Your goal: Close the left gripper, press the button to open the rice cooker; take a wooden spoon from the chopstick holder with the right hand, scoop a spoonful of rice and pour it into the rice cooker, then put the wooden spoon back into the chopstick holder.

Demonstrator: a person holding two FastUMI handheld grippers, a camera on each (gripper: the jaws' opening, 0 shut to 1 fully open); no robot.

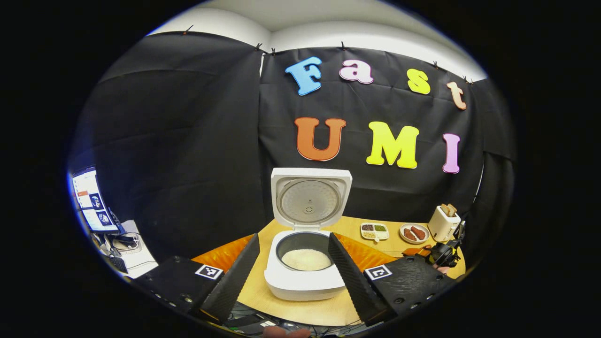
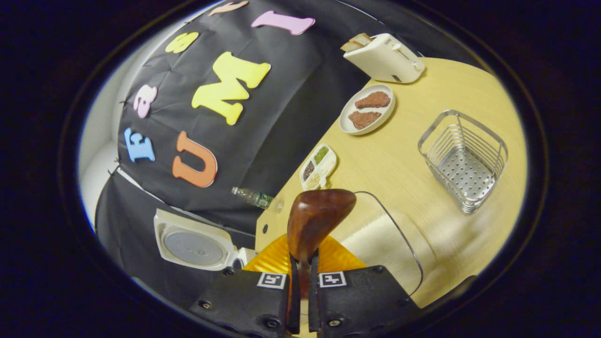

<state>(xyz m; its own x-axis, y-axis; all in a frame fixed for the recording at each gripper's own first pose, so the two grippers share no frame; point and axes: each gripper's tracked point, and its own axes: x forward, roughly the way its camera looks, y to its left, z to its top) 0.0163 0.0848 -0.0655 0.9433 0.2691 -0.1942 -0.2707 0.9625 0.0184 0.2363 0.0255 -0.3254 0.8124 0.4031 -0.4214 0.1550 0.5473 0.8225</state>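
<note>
The white rice cooker (image 1: 305, 281) stands with its lid (image 1: 310, 199) raised upright and white rice (image 1: 306, 259) in its pot. My left gripper (image 1: 294, 236) is open wide in front of it, one finger on each side of the pot, holding nothing. My right gripper (image 2: 304, 259) is shut on the handle of a dark wooden spoon (image 2: 319, 218), whose bowl points forward beside a clear container of rice (image 2: 389, 239). I see no rice on the spoon's visible face. The wire chopstick holder (image 2: 462, 159) stands beyond, with nothing in it. The right gripper (image 1: 443, 253) also shows at the table's right.
On the wooden table (image 2: 422, 108) are a plate of meat pieces (image 2: 367, 110), a white toaster (image 2: 385, 58) and a small divided dish (image 2: 318, 166). A plastic bottle (image 2: 253, 197) lies near the table's edge. An orange mat (image 1: 225, 253) lies under the cooker. A monitor (image 1: 91, 202) stands far left.
</note>
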